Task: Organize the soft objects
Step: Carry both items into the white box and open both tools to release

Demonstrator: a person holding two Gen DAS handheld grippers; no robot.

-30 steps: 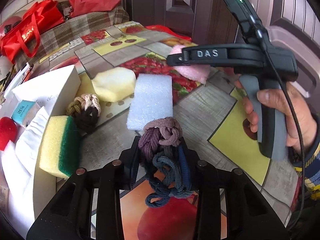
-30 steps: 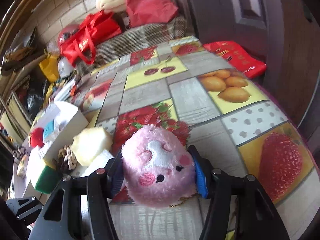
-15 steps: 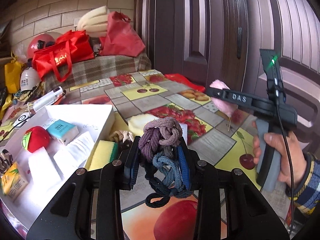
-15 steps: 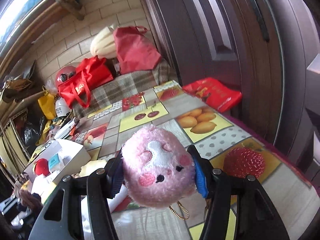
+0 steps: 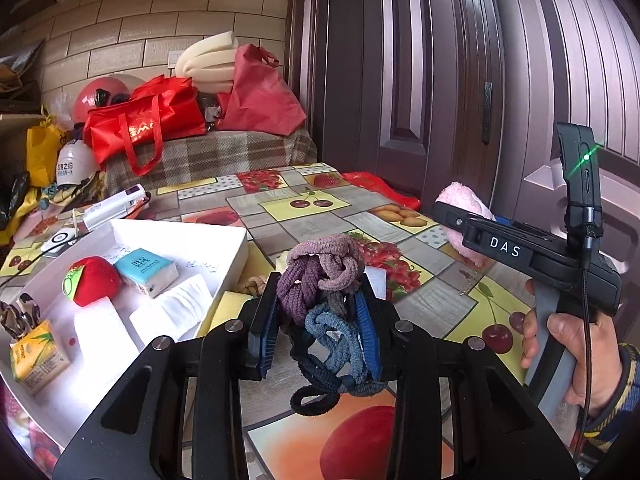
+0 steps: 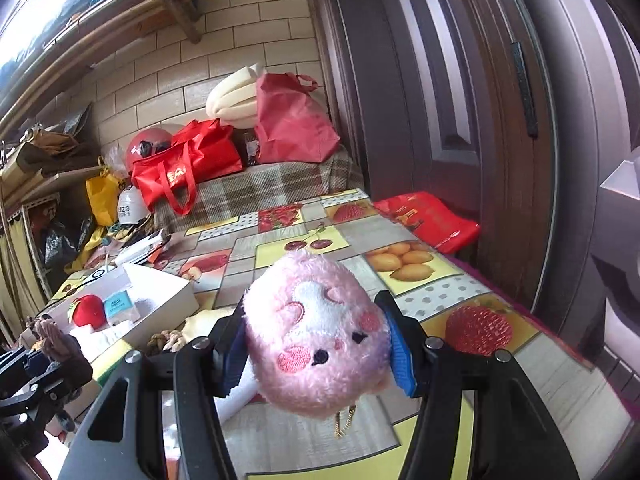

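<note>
My left gripper (image 5: 316, 320) is shut on a bundle of hair ties (image 5: 324, 300) in mauve, purple and blue, held above the fruit-patterned table. My right gripper (image 6: 316, 344) is shut on a pink plush toy (image 6: 316, 332) with a small gold chain hanging under it. The left wrist view shows that gripper from the side at the right, with the pink plush toy (image 5: 464, 210) at its tip and a person's hand (image 5: 580, 348) on its handle. A white box (image 5: 200, 240) at the left holds a red plush apple (image 5: 94, 280), a tissue pack and white foam pieces.
A yellow sponge (image 5: 230, 304), a braided hair tie (image 6: 166, 338) and a pale foam piece (image 6: 204, 322) lie beside the box. A juice carton (image 5: 36, 350) sits in the box corner. Red bags (image 5: 148, 120) and helmets crowd a bench behind the table. A dark door (image 5: 420, 80) stands at the right.
Both grippers have risen and tilted up from the table with their loads. The views now take in the wall, bench and door, and the inside of the white box has come into sight.
</note>
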